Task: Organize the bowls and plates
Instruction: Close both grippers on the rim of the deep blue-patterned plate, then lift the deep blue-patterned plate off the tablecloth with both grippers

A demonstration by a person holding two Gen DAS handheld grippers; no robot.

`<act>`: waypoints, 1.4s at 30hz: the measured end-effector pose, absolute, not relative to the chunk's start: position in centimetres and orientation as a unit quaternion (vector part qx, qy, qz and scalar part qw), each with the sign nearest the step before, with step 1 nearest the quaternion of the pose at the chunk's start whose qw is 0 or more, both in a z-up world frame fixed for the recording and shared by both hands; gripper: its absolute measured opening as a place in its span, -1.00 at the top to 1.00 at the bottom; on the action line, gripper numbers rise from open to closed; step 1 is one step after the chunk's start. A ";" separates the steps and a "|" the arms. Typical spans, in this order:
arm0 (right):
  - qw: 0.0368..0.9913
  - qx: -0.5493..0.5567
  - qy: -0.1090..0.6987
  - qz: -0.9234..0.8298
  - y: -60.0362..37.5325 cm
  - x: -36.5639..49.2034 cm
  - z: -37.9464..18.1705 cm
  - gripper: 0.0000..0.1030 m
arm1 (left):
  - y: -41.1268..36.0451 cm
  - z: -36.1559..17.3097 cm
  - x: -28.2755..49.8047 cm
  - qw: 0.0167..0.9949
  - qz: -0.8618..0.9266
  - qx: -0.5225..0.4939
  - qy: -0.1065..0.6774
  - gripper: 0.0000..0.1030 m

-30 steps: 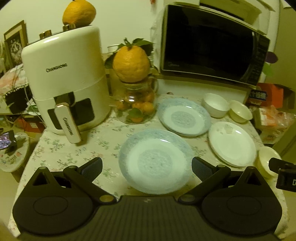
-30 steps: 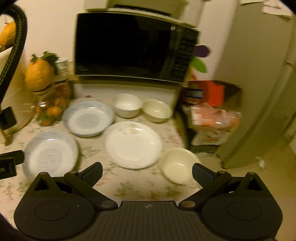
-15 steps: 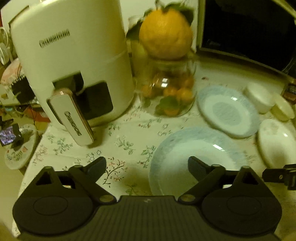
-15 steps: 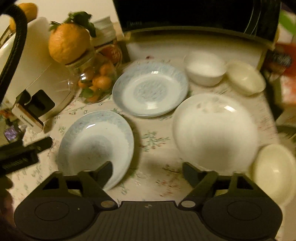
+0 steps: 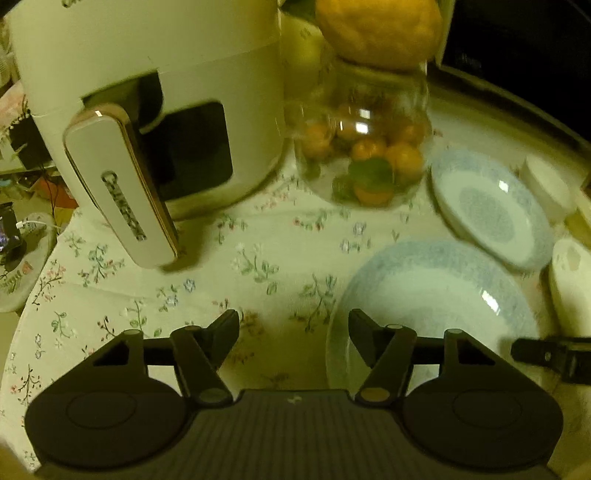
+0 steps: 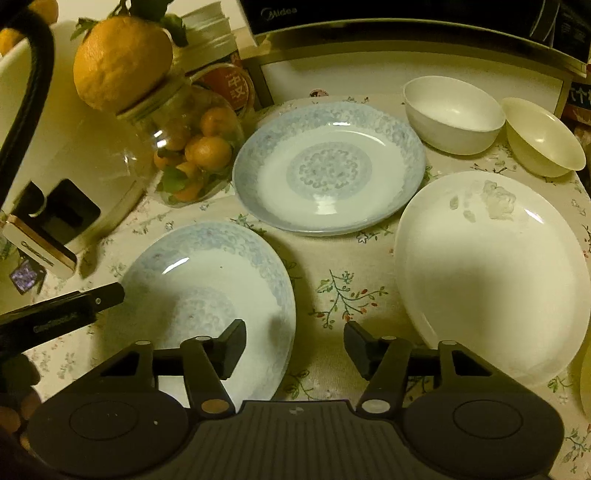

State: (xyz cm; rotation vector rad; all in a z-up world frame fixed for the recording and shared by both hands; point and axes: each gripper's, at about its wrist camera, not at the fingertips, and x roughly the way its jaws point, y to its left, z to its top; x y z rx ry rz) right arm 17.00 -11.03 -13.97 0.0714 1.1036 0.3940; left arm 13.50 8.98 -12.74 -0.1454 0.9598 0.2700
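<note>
Two blue-patterned plates lie on the floral tablecloth: a near one (image 5: 436, 291) (image 6: 210, 291) and a far one (image 5: 487, 206) (image 6: 328, 166). A plain white plate (image 6: 491, 266) lies to their right. A white bowl (image 6: 452, 112) and a cream bowl (image 6: 543, 136) stand behind it. My left gripper (image 5: 293, 334) is open and empty, its right finger over the near plate's left rim. My right gripper (image 6: 293, 345) is open and empty, its left finger over the same plate's right rim. The left gripper's finger (image 6: 74, 306) shows at that plate's left edge.
A white air fryer (image 5: 147, 110) stands at the back left. A glass jar of small oranges (image 5: 365, 155) with a large citrus on top stands beside it. A black microwave (image 6: 406, 14) sits behind the bowls. Another cream bowl's edge (image 6: 585, 380) shows at far right.
Both grippers have moved down and closer to the table, on either side of the near blue plate. Both jaws have narrowed a little but stay open.
</note>
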 end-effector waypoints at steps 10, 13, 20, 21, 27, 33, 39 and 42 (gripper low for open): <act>0.840 0.014 0.510 0.183 -9.5 16.3 -15.7 0.22 | 8.6 -14.4 13.5 0.875 0.099 -0.108 0.460 -0.04; 0.842 0.019 0.503 0.192 -9.1 16.0 -15.7 0.51 | 8.4 -14.4 13.6 0.880 0.087 -0.118 0.453 0.28; 0.848 0.039 0.498 0.177 -9.5 16.0 -15.7 0.67 | 7.9 -14.3 13.7 0.883 0.076 -0.128 0.446 0.55; 0.849 0.041 0.497 0.175 -9.6 16.0 -15.7 0.71 | 7.9 -14.3 13.7 0.882 0.076 -0.129 0.446 0.57; 0.857 0.030 0.486 0.166 -9.5 15.6 -15.1 0.76 | 8.2 -13.9 13.2 0.877 0.071 -0.143 0.454 0.67; 0.863 0.024 0.477 0.164 -10.0 14.9 -13.0 0.78 | 7.4 -12.1 11.7 0.881 0.062 -0.118 0.455 0.68; 0.866 0.025 0.469 0.169 -10.6 13.4 -11.6 0.78 | 7.3 -10.5 10.1 0.882 0.070 -0.121 0.451 0.69; 0.865 0.026 0.471 0.171 -10.7 12.5 -11.2 0.78 | 7.1 -9.9 9.0 0.881 0.072 -0.115 0.453 0.69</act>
